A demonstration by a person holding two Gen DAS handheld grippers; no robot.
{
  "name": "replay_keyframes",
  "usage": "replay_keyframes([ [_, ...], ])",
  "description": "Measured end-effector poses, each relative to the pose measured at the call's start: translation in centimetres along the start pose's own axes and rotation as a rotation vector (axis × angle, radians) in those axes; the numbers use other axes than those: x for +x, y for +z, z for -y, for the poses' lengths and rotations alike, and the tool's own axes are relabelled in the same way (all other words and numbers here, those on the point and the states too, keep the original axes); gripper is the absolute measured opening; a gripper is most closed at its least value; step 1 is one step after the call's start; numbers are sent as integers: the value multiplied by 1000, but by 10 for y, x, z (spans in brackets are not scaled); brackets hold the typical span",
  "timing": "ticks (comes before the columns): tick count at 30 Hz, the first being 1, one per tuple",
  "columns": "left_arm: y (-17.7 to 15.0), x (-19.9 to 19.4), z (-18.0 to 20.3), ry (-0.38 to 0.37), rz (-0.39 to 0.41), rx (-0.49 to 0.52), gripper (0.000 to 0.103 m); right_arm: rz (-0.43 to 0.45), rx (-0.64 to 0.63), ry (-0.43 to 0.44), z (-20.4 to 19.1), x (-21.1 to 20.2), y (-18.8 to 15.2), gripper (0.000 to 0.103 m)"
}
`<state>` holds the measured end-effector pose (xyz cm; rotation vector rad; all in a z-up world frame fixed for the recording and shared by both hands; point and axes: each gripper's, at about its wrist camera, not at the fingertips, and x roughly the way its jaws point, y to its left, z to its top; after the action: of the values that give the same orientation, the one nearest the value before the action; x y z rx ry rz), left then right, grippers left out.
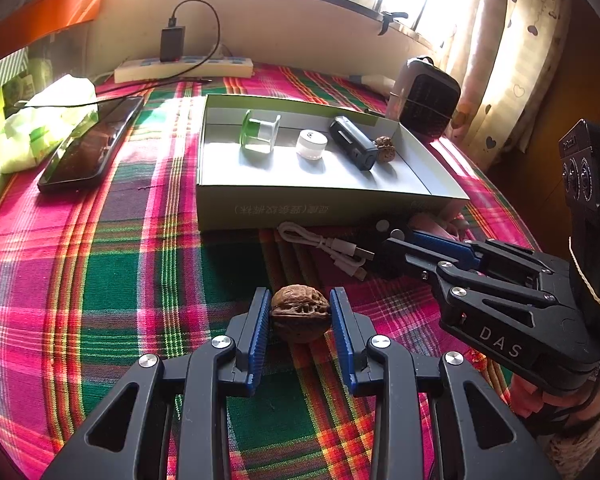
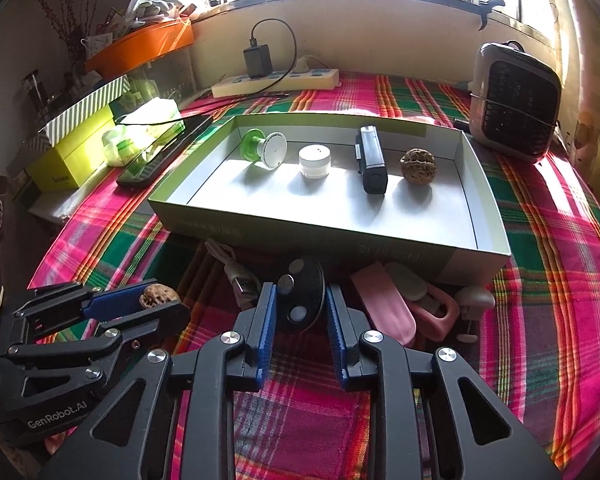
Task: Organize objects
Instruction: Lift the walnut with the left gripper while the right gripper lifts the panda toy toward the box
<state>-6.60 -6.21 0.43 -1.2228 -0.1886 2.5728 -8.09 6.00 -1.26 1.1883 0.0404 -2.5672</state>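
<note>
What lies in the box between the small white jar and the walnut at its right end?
A black rectangular device lies between the white jar and the walnut, apart from both; the right wrist view shows it clearest.

Left wrist view: low over plaid tablecloth [image 1: 100, 280], angled down toward window, close behind own fingers. Right wrist view: same heading, further right. Both share open box [image 1: 328, 204] [image 2: 332, 236]; each sees other gripper.

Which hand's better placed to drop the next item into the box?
Left. The left gripper already clamps a walnut, ready to carry to the box. The right gripper only straddles the black disc, grip unclear.
</note>
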Motion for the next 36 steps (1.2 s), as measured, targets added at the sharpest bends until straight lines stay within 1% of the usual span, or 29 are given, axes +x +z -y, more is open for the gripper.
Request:
replay_keyframes([
  [3, 0, 0, 0, 0, 0, 0, 28, -14, 5, 41, 0, 3, 3, 26],
  [6, 0, 0, 0, 0, 0, 0, 28, -16, 17, 50, 0, 6, 4, 27],
  [23, -1, -1, -1, -4, 3, -2, 28, 8, 15, 41, 2, 2, 3, 25],
  [27, 6, -5, 2, -4, 20, 1, 28, 31, -2, 25, 0, -6, 6, 25],
  [36, 23, -16, 8, -7, 60, 25, 28, 68, -10, 33, 2, -21, 14, 25],
])
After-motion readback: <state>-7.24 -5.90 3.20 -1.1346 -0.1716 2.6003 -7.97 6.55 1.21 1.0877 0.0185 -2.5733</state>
